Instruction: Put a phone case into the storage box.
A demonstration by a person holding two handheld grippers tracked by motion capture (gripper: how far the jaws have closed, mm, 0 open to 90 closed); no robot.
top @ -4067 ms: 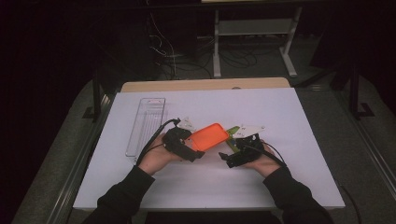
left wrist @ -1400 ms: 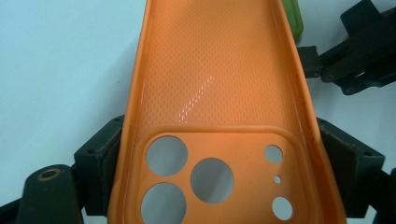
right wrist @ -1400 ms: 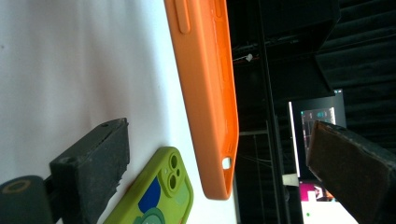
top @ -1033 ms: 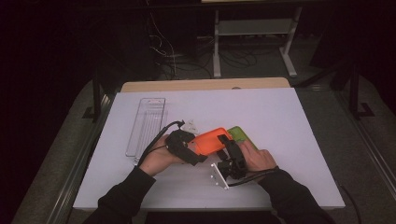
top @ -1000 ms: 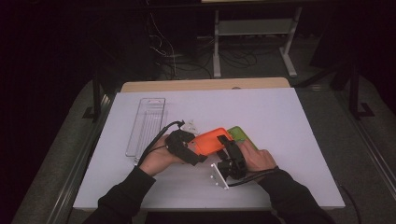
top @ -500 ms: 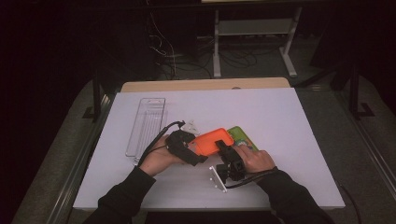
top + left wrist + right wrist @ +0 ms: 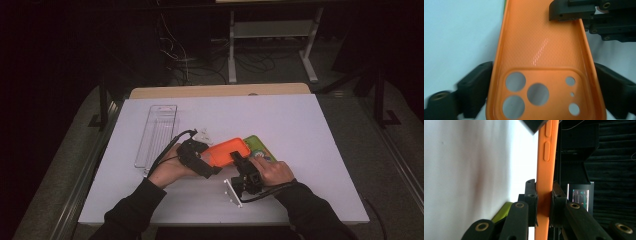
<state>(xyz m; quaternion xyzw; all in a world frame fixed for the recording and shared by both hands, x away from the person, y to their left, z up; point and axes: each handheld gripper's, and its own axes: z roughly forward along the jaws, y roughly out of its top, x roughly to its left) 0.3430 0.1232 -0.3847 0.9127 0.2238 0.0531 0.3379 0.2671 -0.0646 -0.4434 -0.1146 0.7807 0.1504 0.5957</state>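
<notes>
We hold the orange phone case [image 7: 227, 151] between both tools, just above the white table [image 7: 310, 130] near its front edge. Our left gripper [image 7: 541, 82] spans the case's width at the camera-cutout end, its jaws spread wide and pressing on both long edges; they have just been opening a little further. Our right gripper [image 7: 543, 202] has just been closing and now pinches the case's side wall. A green phone case [image 7: 260, 147] lies partly beneath it, and a clear plastic tray [image 7: 156, 134] sits to the left.

Case [image 7: 229, 151] above table [image 7: 310, 130], beside tray [image 7: 157, 132]
</notes>
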